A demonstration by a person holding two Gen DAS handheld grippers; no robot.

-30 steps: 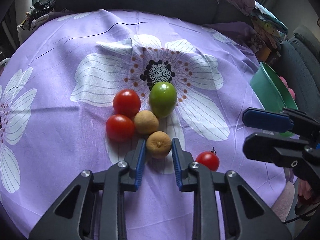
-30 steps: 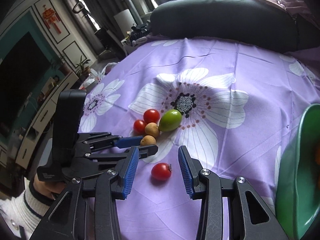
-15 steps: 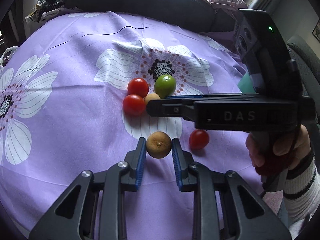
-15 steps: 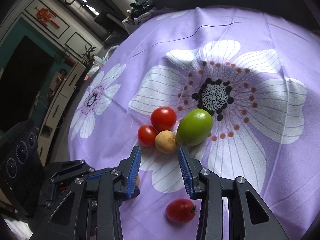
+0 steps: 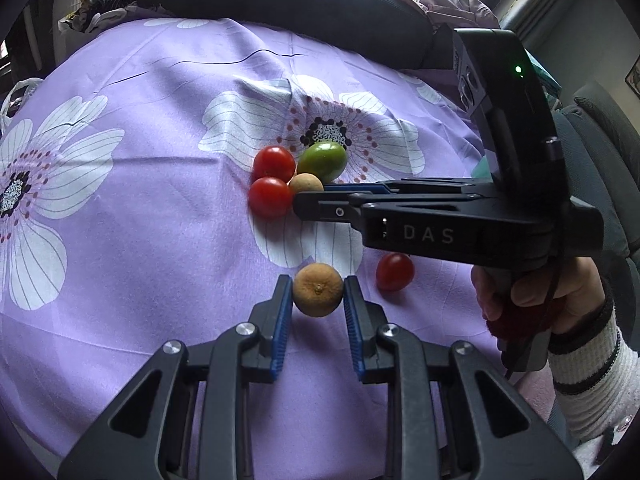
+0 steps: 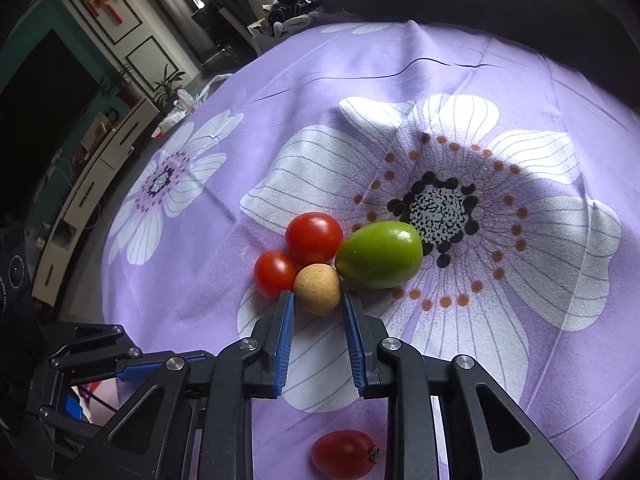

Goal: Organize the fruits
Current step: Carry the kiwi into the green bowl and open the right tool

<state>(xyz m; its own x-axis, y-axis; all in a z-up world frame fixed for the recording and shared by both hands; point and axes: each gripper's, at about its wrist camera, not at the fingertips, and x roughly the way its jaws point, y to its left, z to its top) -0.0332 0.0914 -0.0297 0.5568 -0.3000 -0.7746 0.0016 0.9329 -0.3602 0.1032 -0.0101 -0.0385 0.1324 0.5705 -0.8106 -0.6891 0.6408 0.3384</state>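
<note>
My left gripper (image 5: 317,290) is shut on a small brownish orange (image 5: 318,295), held just above the purple flowered cloth (image 5: 140,208). My right gripper (image 6: 318,300) reaches into the fruit cluster. Its jaws are closing on a tan round fruit (image 6: 318,288), and its blue pads (image 6: 286,320) touch both sides. Against that fruit lie two red tomatoes (image 6: 314,238) (image 6: 275,274) and a green fruit (image 6: 379,254). A loose red tomato (image 6: 344,454) lies apart, nearer me. The left wrist view shows the right gripper (image 5: 310,198) side-on at the cluster.
A person's hand (image 5: 536,292) in a striped white sleeve holds the right gripper's handle. A dark cushioned seat back (image 5: 280,0) borders the cloth's far edge. A teal sliver (image 5: 482,168) shows behind the right gripper. Shelves and a cabinet (image 6: 80,184) stand off to the left.
The right gripper swung in over the cluster, dropped to the tan fruit and narrowed its jaws around it. The left gripper drew back from the cluster with the orange.
</note>
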